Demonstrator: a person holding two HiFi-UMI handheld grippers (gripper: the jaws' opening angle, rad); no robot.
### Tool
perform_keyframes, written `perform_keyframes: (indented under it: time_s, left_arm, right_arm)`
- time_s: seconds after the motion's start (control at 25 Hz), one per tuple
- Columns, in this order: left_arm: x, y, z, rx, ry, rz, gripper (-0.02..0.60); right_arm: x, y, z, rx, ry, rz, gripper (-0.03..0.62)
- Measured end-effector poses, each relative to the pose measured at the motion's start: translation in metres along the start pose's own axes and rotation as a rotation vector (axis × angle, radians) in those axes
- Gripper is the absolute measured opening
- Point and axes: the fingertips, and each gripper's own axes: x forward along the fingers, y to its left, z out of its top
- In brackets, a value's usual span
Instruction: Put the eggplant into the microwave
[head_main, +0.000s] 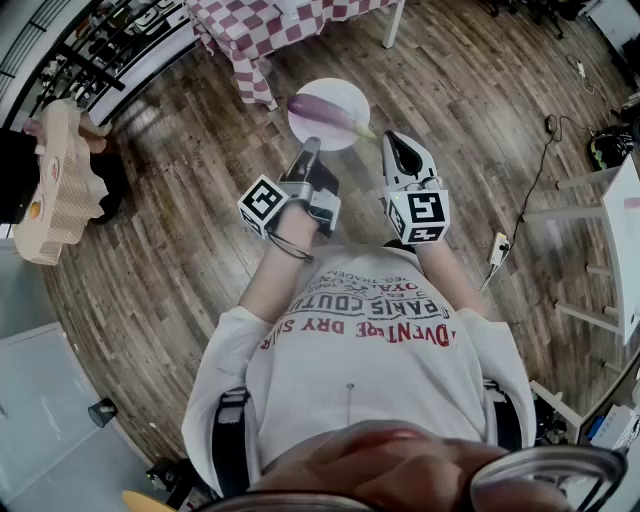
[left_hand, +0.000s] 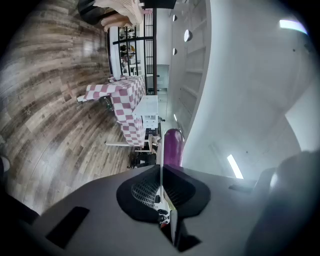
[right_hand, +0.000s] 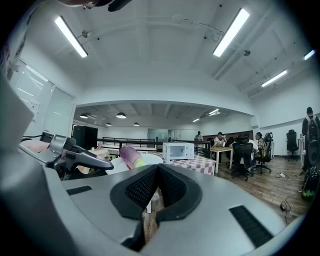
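Forearms extended forward, both tools level. Left tool (head_main: 312, 149), rolled sideways, clamped on the rim of white plate (head_main: 336, 90) held in the air; eggplant (head_main: 325, 111) lying on plate. Right tool (head_main: 393, 145) beside plate, jaws together, empty. Microwave (right_hand: 177, 150) on checked worktop (right_hand: 201, 163), well ahead.

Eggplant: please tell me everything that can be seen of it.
The eggplant is long, smooth and glossy, purple with paler lilac streaks and a yellow-green stem end. It lies on its side across a round white plate and touches only that. The left gripper holds the plate by its rim above the wooden floor, without touching the eggplant.
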Motion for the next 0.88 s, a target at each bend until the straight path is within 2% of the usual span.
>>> perform_keyframes:
  time_s: [0.36, 0.52, 0.68, 0.88]
  left_arm:
    - [0.006, 0.005, 0.004, -0.007, -0.004, 0.0, 0.034]
    - [0.013, 0.012, 0.013, -0.008, -0.008, 0.018, 0.034]
    - [0.023, 0.024, 0.015, -0.026, -0.008, 0.036, 0.034]
    - [0.046, 0.038, 0.013, -0.028, -0.015, 0.072, 0.034]
  right_arm:
    - [0.009, 0.001, -0.007, 0.001, 0.011, 0.019, 0.015]
    - [0.021, 0.001, -0.008, 0.017, 0.006, 0.024, 0.015]
    - [0.03, 0.003, -0.018, -0.011, 0.024, 0.048, 0.015]
    - [0.047, -0.025, -0.031, 0.03, 0.045, 0.041, 0.015]
